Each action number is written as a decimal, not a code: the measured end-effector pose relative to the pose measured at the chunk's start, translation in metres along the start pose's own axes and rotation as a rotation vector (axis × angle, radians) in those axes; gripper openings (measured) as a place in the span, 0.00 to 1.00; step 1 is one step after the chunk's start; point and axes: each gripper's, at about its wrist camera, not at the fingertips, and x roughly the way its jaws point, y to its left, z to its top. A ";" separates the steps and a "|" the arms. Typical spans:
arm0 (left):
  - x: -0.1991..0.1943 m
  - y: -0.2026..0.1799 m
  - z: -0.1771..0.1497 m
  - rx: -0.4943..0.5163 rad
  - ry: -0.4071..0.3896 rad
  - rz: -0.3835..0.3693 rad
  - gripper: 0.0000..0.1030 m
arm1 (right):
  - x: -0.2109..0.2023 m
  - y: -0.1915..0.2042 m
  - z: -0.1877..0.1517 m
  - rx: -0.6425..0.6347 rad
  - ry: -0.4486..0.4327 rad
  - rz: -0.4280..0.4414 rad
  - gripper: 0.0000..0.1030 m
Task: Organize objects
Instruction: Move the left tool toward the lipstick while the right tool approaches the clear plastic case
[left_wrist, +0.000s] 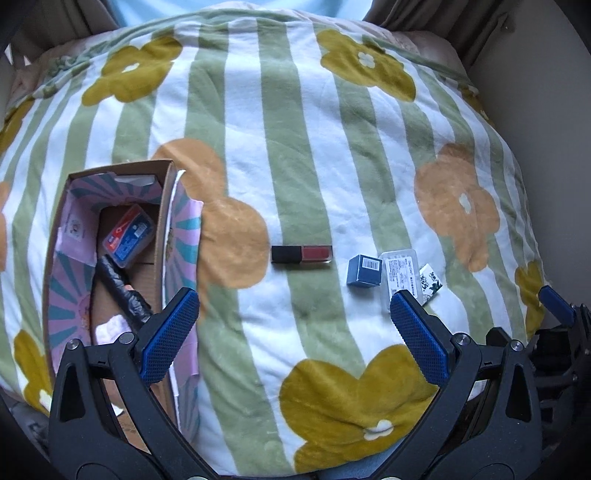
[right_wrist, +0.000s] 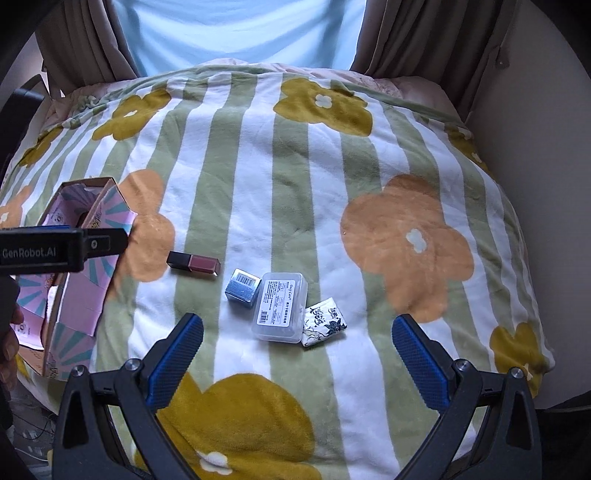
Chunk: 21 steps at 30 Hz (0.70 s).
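Both grippers' jaws wide apart, empty; lipstick (right_wrist: 193, 265), clear case (right_wrist: 280, 312) on blanket (right_wrist: 280, 192).

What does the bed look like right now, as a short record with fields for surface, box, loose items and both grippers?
surface: striped flower blanket
box: open cardboard box on the left, holding a red-blue case and a black roll
loose items: lip gloss tube, small blue box, clear plastic case, patterned packet, lying in a row
left gripper: open, empty
right gripper: open, empty
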 end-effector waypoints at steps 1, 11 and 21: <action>0.009 -0.002 0.002 -0.004 0.009 0.000 1.00 | 0.008 0.001 -0.002 -0.002 0.002 -0.008 0.99; 0.103 -0.017 0.017 -0.042 0.098 0.026 1.00 | 0.079 0.010 -0.018 -0.012 0.035 -0.061 0.99; 0.177 -0.013 0.018 -0.081 0.185 0.060 1.00 | 0.127 0.026 -0.018 -0.036 0.072 -0.086 0.99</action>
